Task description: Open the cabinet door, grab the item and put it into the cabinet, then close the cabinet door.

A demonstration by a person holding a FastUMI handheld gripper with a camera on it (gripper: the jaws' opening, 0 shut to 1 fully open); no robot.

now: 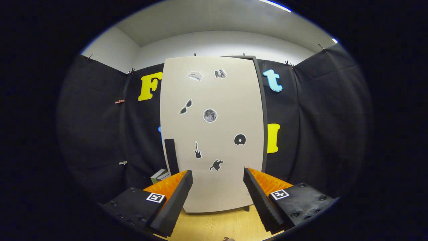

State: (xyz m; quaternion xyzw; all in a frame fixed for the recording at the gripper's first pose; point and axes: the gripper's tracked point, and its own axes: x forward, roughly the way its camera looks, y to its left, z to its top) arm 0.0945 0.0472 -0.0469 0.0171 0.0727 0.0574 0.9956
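A: Where's the cabinet?
B: The tall beige cabinet door (214, 134), stickered and shut, fills centre frame on the wooden desk (214, 226).
A: Any writing?
B: None legible.
A: The gripper (218, 179)?
B: Jaws spread wide, empty.

A pale wooden table (214, 224) carries everything here. The cabinet (214, 134) stands upright on it, beyond the gripper (218, 177), whose fingers are spread wide with nothing between them. At the cabinet's left foot sits a small box (159, 175), possibly two stacked; it is partly hidden, so whether it touches the cabinet is unclear.
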